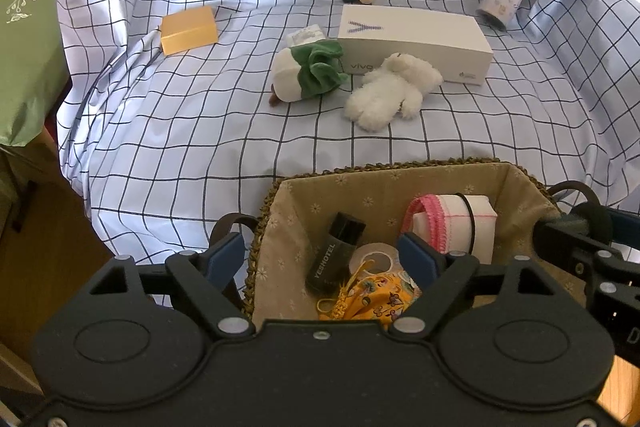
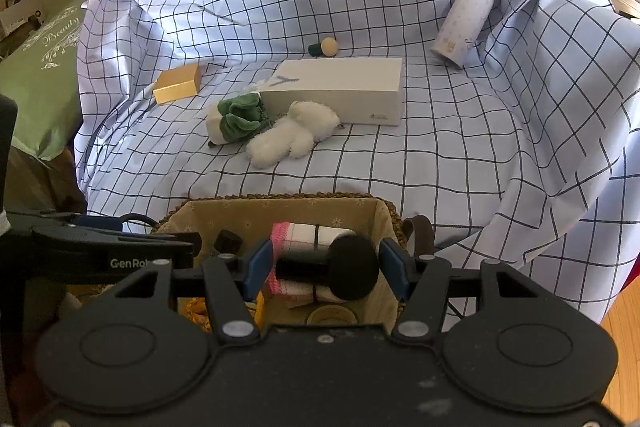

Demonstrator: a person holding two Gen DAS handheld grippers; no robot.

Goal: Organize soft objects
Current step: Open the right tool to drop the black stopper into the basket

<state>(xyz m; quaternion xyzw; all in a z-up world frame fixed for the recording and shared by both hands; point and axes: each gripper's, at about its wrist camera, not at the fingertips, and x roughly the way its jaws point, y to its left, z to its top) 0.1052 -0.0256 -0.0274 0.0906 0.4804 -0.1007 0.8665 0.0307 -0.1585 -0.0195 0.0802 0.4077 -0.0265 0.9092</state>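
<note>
We are hovering both grippers over the woven basket (image 1: 520, 175) at the near edge of the checked sheet (image 1: 200, 131), and the soft things left to sort are lying well beyond it: a white plush toy (image 1: 390, 91) and a green-and-white plush (image 1: 308, 71), side by side and resting against the white phone box (image 1: 416, 43). Our left gripper (image 1: 324, 251) is standing open with nothing between its pads, above the black tube (image 1: 334, 255) and yellow patterned pouch (image 1: 380, 297) already in the basket. Our right gripper (image 2: 326, 267) is bracketing a black brush-like thing (image 2: 344, 267) over the pink-edged folded cloth (image 2: 304, 235); we cannot tell whether the pads are pressing on it. We are judging both plush toys as light, squashy and grippy, unlikely to slip or break, though they will be deforming under the pads. We are thinking the white one is best taken across its thick body rather than a floppy limb, and the green one across its firm white body, not its loose frill.
</note>
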